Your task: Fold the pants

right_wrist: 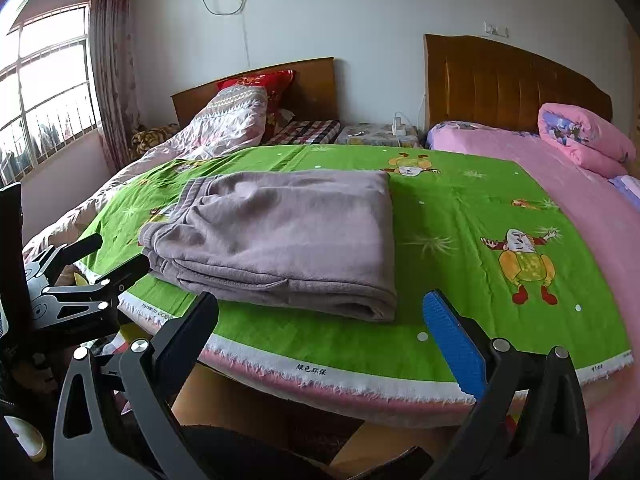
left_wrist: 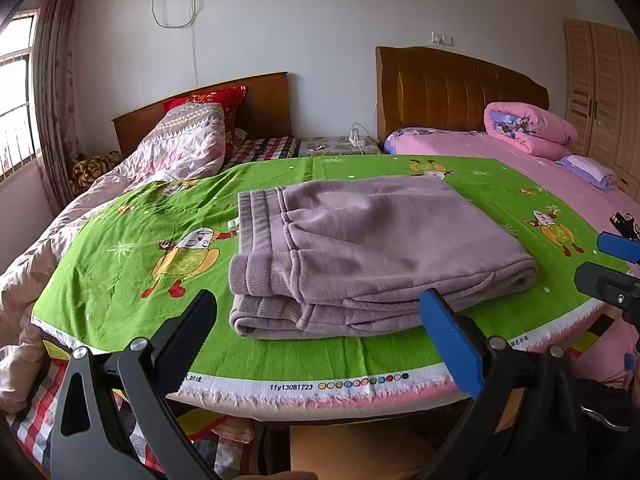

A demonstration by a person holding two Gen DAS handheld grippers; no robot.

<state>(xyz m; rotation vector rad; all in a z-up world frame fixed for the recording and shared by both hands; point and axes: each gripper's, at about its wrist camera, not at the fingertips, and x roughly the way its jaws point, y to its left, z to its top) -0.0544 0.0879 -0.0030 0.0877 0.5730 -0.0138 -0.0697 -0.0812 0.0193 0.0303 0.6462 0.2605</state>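
Pants folded, both grippers back off the cloth.

The pants (left_wrist: 372, 248) lie as a thick layered stack mid-frame on the green sheet (left_wrist: 120, 280), near its front edge. As I judge it, a finger catching the loose front layers could drag the stack open or pull it toward the edge. The left gripper (left_wrist: 320, 340) and right gripper (right_wrist: 320, 340) sit at the bottom of their frames, jaws spread wide, holding nothing, touching nothing.

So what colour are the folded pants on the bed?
The pants are a dusty mauve-purple; the left wrist view shows them best.
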